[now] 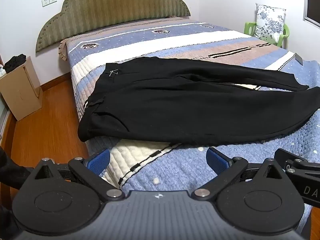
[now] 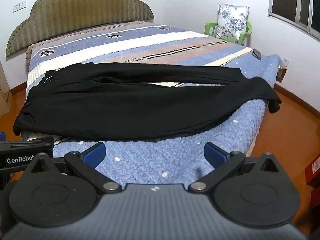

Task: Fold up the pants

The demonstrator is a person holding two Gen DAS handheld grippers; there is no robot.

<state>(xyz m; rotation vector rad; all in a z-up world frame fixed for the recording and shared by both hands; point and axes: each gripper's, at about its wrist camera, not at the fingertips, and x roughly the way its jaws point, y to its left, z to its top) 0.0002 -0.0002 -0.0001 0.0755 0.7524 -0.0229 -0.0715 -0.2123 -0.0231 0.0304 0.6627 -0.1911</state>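
Black pants (image 1: 180,104) lie spread flat across the bed, waistband at the left, both legs running right. They also show in the right wrist view (image 2: 130,104), where the near leg's hem (image 2: 274,104) hangs over the bed's right edge. My left gripper (image 1: 158,160) is open and empty, above the blanket just in front of the pants' near edge. My right gripper (image 2: 154,156) is open and empty, also short of the near edge. Its body shows at the right of the left wrist view (image 1: 300,168).
The bed has a striped blue, white and brown blanket (image 1: 160,40) and a green headboard (image 1: 112,10). A cardboard box (image 1: 20,90) stands on the wooden floor at the left. A green chair with a floral cushion (image 2: 232,24) stands at the far right. A small dark object (image 2: 257,54) lies on the bed's right edge.
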